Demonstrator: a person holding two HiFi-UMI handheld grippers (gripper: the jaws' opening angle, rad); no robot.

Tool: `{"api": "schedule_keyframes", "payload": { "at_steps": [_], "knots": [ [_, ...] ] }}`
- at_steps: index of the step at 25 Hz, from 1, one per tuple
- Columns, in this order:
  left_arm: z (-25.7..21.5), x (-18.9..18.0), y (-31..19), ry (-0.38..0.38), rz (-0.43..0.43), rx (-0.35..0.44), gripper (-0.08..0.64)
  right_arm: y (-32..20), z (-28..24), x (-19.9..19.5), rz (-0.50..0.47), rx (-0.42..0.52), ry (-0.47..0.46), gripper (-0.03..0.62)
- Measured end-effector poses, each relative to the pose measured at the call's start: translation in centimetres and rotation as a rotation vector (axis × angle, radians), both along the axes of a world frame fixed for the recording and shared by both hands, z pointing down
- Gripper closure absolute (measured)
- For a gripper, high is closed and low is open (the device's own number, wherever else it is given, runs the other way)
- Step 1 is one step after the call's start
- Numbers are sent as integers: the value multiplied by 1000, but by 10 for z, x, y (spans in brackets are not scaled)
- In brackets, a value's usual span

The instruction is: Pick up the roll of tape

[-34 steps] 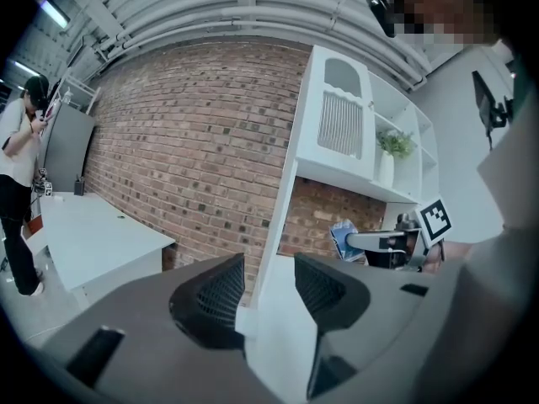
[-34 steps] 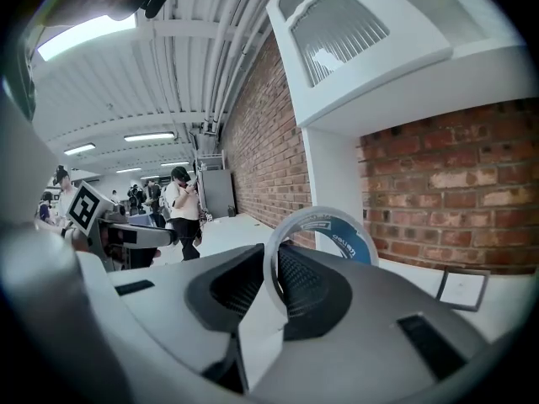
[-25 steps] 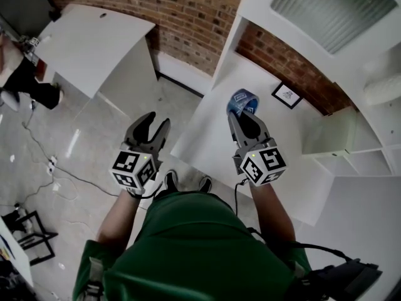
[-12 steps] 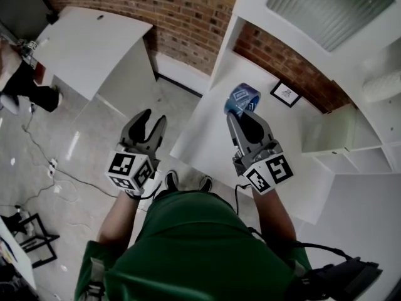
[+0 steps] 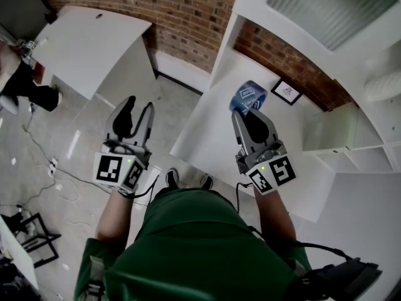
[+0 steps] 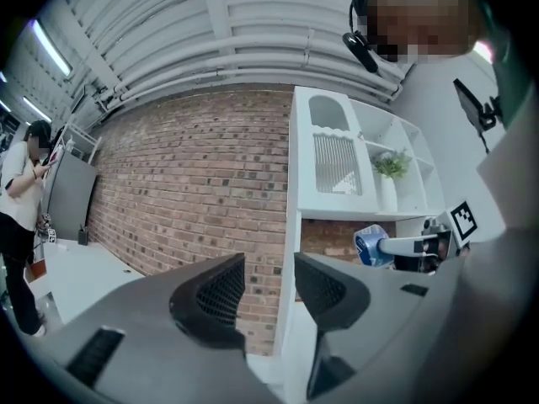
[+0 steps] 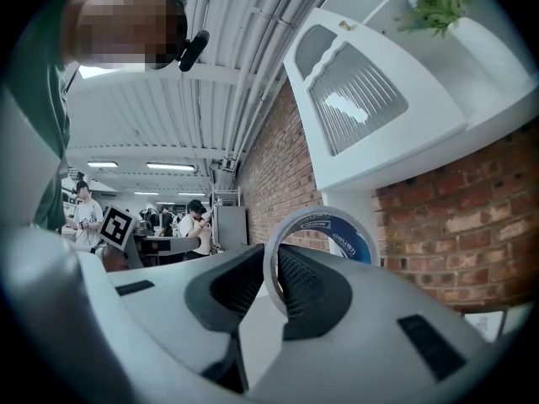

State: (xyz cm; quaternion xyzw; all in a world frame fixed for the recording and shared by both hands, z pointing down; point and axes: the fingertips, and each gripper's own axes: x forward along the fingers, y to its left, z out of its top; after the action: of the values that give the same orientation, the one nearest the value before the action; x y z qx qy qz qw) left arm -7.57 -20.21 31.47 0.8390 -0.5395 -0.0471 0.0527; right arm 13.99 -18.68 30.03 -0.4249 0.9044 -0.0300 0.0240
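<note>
The roll of tape (image 5: 249,97), blue with a pale rim, hangs a little above the white counter (image 5: 207,137). My right gripper (image 5: 245,114) is shut on it. In the right gripper view the ring's wall (image 7: 354,236) stands clamped between the two jaws of this gripper (image 7: 271,278), upright and edge-on. My left gripper (image 5: 139,108) is out over the floor, left of the counter. It is open with nothing between its jaws (image 6: 269,280). From the left gripper view the tape (image 6: 370,247) shows at the tip of the right gripper (image 6: 413,246).
A small framed picture (image 5: 286,93) stands on the counter beyond the tape, against the brick wall (image 5: 188,11). White shelving (image 5: 351,143) rises to the right. A white desk (image 5: 94,42) is at the upper left, a person (image 5: 19,80) beside it. Cables (image 5: 50,168) lie on the floor.
Both grippers have risen. The left one has moved up and to the left in the head view, still open. The right one has carried the tape slightly higher and rightward.
</note>
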Motion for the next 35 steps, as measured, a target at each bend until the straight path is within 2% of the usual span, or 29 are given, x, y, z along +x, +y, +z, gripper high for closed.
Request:
{"api": "schedule_keyframes", "payload": {
  "at_steps": [5,10,35],
  "knots": [
    [7,-4,-3,-4,-10,-13,367,-3,14,0,9,19,36,525],
    [12,-6,-7,-39,-14,-12,367,-8,24,7,36,7,49,525],
    [17,-3,1,-34,-21,-36,367,-2,18,8,22,24,33,525]
  ]
}}
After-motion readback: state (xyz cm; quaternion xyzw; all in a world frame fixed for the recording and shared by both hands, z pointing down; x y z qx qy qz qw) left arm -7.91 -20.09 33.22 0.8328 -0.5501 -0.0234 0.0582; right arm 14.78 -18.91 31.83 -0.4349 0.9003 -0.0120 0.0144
